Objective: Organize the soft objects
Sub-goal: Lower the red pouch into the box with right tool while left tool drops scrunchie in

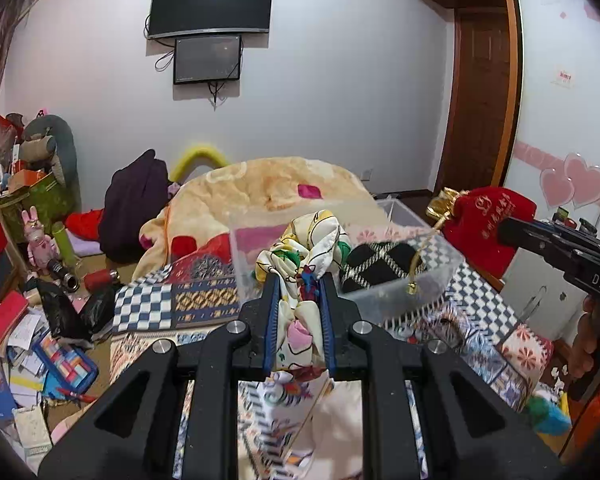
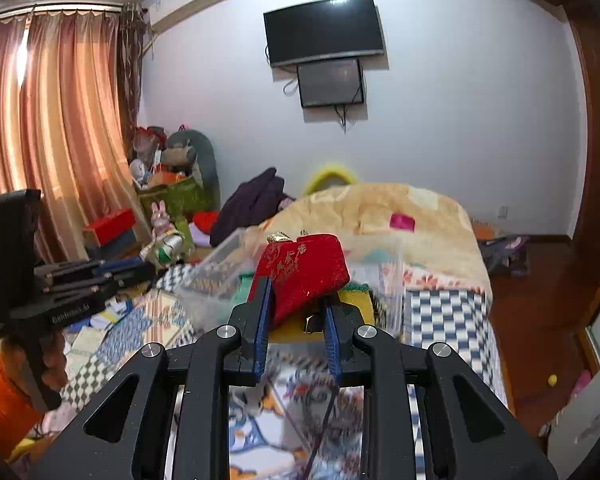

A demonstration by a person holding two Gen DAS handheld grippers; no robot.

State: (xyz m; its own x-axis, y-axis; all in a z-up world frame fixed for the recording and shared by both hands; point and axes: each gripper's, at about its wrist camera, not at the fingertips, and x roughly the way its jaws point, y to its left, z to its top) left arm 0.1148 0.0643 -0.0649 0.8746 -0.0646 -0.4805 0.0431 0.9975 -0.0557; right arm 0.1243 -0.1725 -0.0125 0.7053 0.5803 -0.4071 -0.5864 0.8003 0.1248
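My left gripper (image 1: 299, 280) is shut on a cream patterned silk scarf (image 1: 312, 248), held above the bed just before a clear plastic bin (image 1: 400, 300). The bin holds a black-and-white checked cloth (image 1: 380, 260). My right gripper (image 2: 296, 284) is shut on a red velvet pouch (image 2: 304, 272) with gold writing and gold tassels, held over the same bin (image 2: 220, 264). The right gripper and its pouch (image 1: 484, 224) also show at the right of the left wrist view. The left gripper with the scarf (image 2: 164, 250) shows at the left of the right wrist view.
The bin stands on a bed with a patterned quilt (image 1: 204, 300) and a beige blanket (image 1: 268, 188). Floor clutter (image 1: 40, 340) of papers, boxes and toys lies left of the bed. A wardrobe (image 1: 560, 100) and a door (image 1: 476, 100) are at the right.
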